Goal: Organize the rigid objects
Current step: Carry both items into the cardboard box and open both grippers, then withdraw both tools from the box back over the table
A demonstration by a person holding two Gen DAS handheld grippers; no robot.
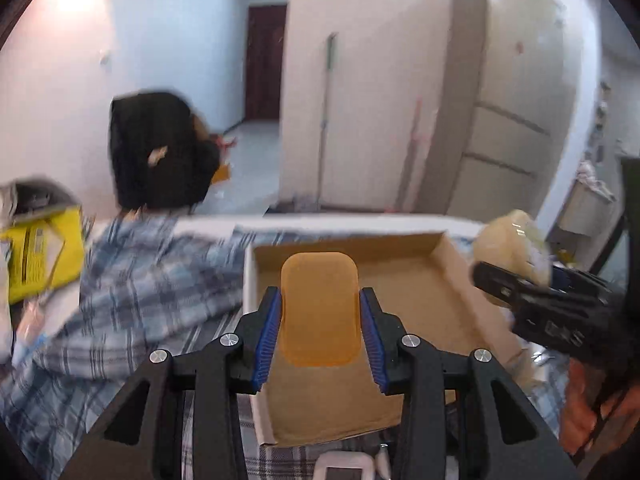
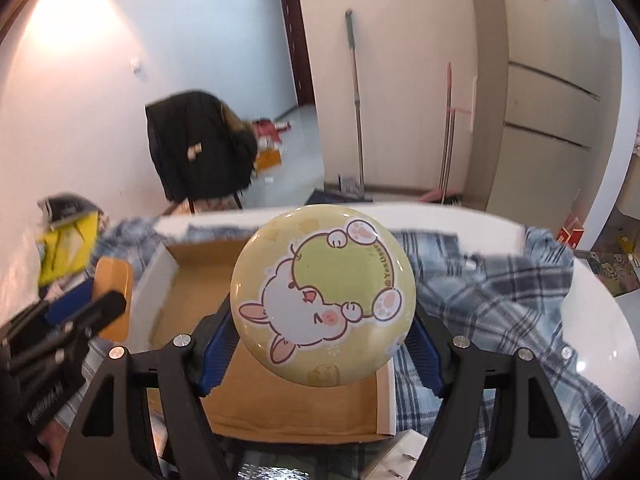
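Note:
My left gripper (image 1: 319,312) is shut on a flat orange rounded block (image 1: 319,308) and holds it over the open cardboard box (image 1: 448,280). My right gripper (image 2: 320,328) is shut on a round yellow-green badge with a cartoon rabbit (image 2: 324,294), held above the same box (image 2: 192,280). In the left wrist view the right gripper (image 1: 560,312) with the badge (image 1: 508,240) hangs at the box's right side. In the right wrist view the left gripper (image 2: 64,332) with the orange block (image 2: 114,292) is at the box's left side.
The box lies on a blue plaid cloth (image 1: 140,280) over a white table (image 2: 600,320). A yellow package (image 1: 40,252) sits at the left. A chair with a black coat (image 2: 196,144), a mop (image 2: 356,100) and a fridge (image 1: 512,100) stand behind.

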